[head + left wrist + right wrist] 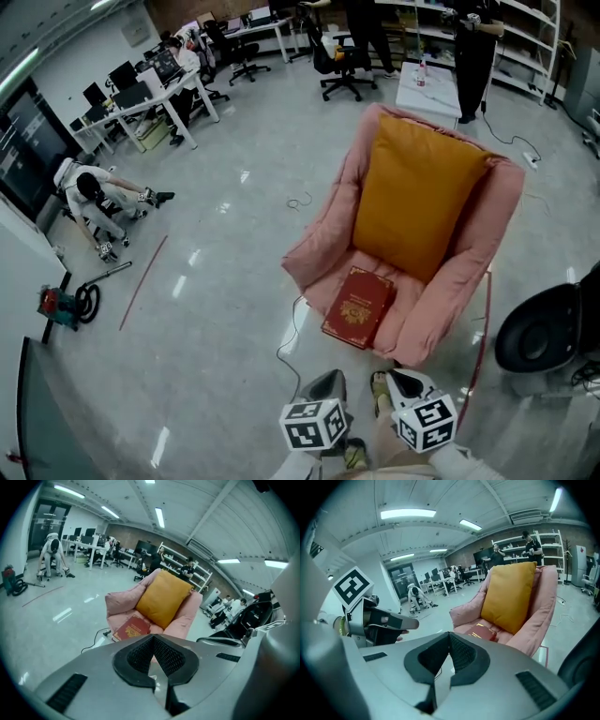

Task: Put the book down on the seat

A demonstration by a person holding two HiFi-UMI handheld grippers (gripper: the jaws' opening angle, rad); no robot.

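A dark red book [357, 307] with gold print lies flat on the front of the seat of a pink padded armchair [319, 255]. A mustard cushion [417, 192] leans on the chair's back behind it. Neither gripper touches the book. My left gripper [328, 382] hangs low in front of the chair with its jaws shut and empty. My right gripper [403, 380] is beside it, also shut on nothing. The left gripper view looks over the shut left gripper [153, 639] at the book [132, 627]. Past the right gripper [450, 637] the book [483, 631] shows again.
A black office chair [548, 328] stands close at the right. A dark cable [289, 339] trails over the floor at the armchair's left front corner. A person [94, 197] crouches far left near a red vacuum [56, 305]. Desks and shelves line the back.
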